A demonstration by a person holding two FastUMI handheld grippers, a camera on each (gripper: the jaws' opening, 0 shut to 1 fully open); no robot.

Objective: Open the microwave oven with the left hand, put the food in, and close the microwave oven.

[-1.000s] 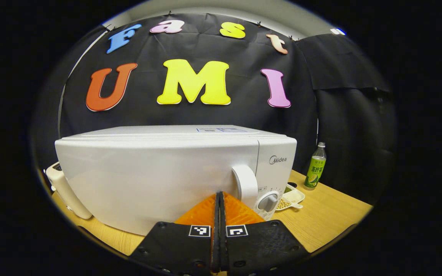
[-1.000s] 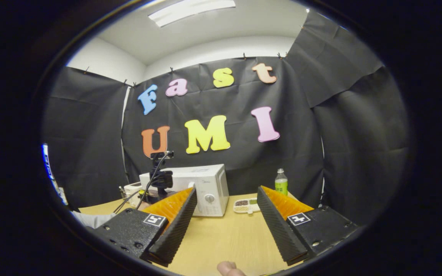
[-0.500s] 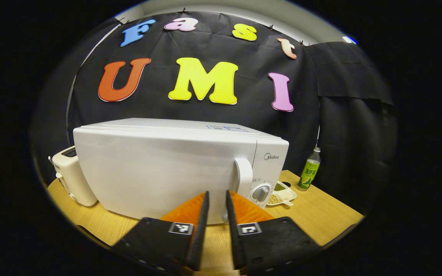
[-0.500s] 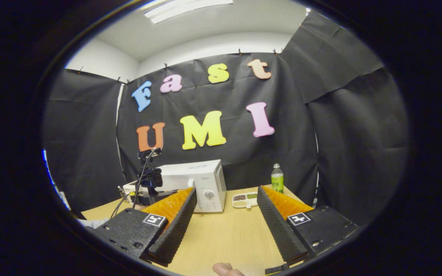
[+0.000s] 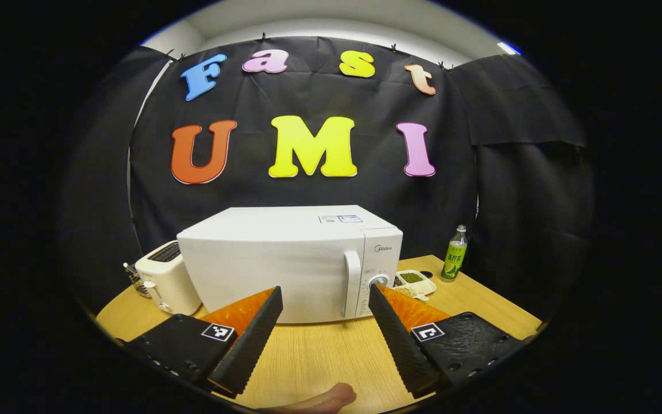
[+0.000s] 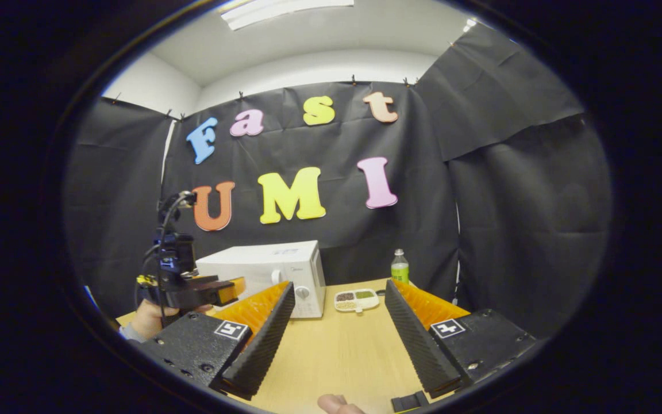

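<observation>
The white microwave [image 5: 285,264] stands at the back of the wooden table [image 5: 319,356] with its door closed; the handle [image 5: 352,282] and a dial [image 5: 378,281] are on its right side. My left gripper [image 5: 324,290] is open and empty, a short way in front of the door. A white divided food tray [image 5: 414,282] with beans lies just right of the microwave. My right gripper [image 6: 339,284] is open and empty, farther back over the table, facing the microwave [image 6: 268,276] and the tray [image 6: 355,299]. In the right gripper view the left gripper [image 6: 193,290] is off to the left, held by a hand [image 6: 147,319].
A cream toaster [image 5: 167,282] stands left of the microwave. A green drink bottle [image 5: 453,261] stands right of the tray, near the black wall. A thumb [image 5: 319,399] shows at the bottom edge. Bare table lies between the grippers and the microwave.
The left gripper went from shut to open and drew back from the microwave's front, which now looks smaller. The right gripper stayed open and shifted only slightly.
</observation>
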